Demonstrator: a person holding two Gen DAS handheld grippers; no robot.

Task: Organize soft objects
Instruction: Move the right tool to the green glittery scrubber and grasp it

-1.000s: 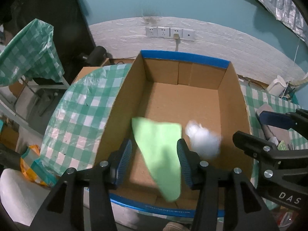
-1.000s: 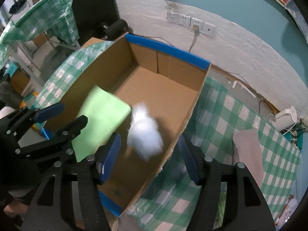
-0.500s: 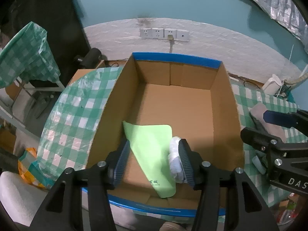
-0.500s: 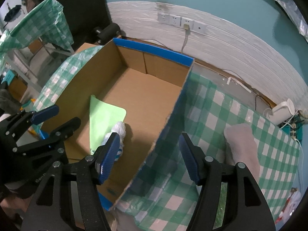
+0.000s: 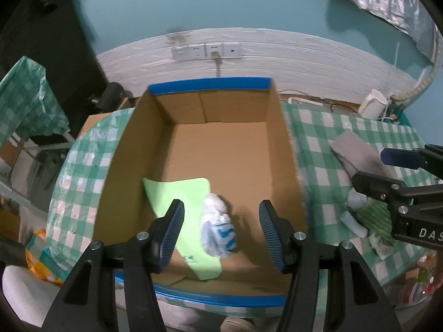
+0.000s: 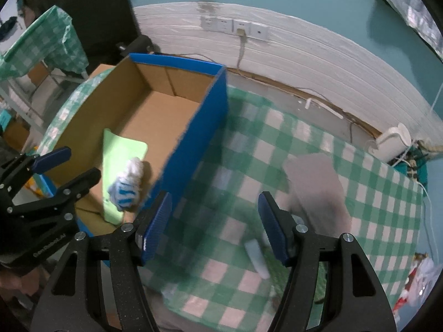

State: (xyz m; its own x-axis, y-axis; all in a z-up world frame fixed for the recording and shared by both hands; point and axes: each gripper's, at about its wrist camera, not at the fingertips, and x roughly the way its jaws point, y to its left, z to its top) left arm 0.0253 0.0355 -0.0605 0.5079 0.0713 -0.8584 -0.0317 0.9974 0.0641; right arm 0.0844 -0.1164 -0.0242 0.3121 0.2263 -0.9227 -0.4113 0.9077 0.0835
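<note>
Both tongs, left gripper (image 5: 221, 231) opening and right gripper (image 6: 214, 225), gape empty; lower right, limp grey cloth (image 6: 318, 191) is best pinched mid-fold.

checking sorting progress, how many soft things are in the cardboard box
2: a green cloth flat on the box floor, and a white-and-blue bundle lying beside it, overlapping its edge.

From your left wrist view, white letters "DAS" sit on the body of the right gripper (image 5: 371, 168); the word runs off the frame edge. Small print on the green cloth (image 5: 180, 196) is too blurred to read. In the right wrist view, faint lettering on the left gripper (image 6: 66, 166) body is illegible.
</note>
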